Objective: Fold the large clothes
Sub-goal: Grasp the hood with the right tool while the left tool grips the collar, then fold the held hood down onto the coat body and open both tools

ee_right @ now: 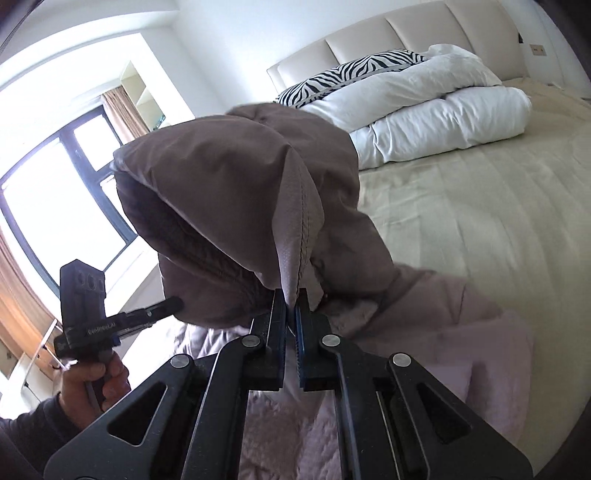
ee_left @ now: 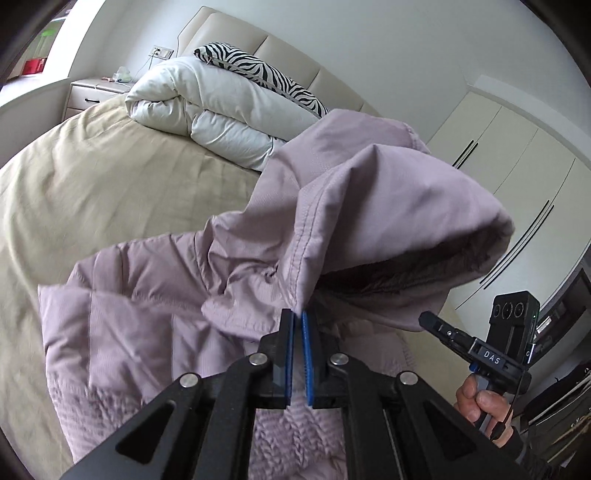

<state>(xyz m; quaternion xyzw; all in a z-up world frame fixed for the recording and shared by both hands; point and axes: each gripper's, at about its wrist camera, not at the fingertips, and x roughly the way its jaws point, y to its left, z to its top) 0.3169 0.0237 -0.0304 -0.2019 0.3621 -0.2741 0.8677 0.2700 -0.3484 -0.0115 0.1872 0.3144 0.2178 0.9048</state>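
Note:
A pale mauve padded jacket (ee_left: pixel 140 317) lies on the bed, its hood (ee_left: pixel 369 206) lifted above the body. My left gripper (ee_left: pixel 297 314) is shut on the stitched edge of the hood on one side. My right gripper (ee_right: pixel 291 293) is shut on the hood edge (ee_right: pixel 299 236) on the other side. The hood opening hangs between the two grippers, its dark lining showing. The right gripper also shows in the left wrist view (ee_left: pixel 428 318), and the left gripper shows in the right wrist view (ee_right: pixel 173 304). The jacket body (ee_right: pixel 461 332) spreads below on the sheet.
The bed has a beige sheet (ee_left: pixel 92 192). A rolled white duvet (ee_left: pixel 207 107) and a zebra pillow (ee_left: pixel 258 70) lie by the padded headboard (ee_right: pixel 406 33). A nightstand (ee_left: pixel 88 98) stands beyond the bed, wardrobe doors (ee_left: pixel 509 173) at the right, a window (ee_right: pixel 55 195) at the left.

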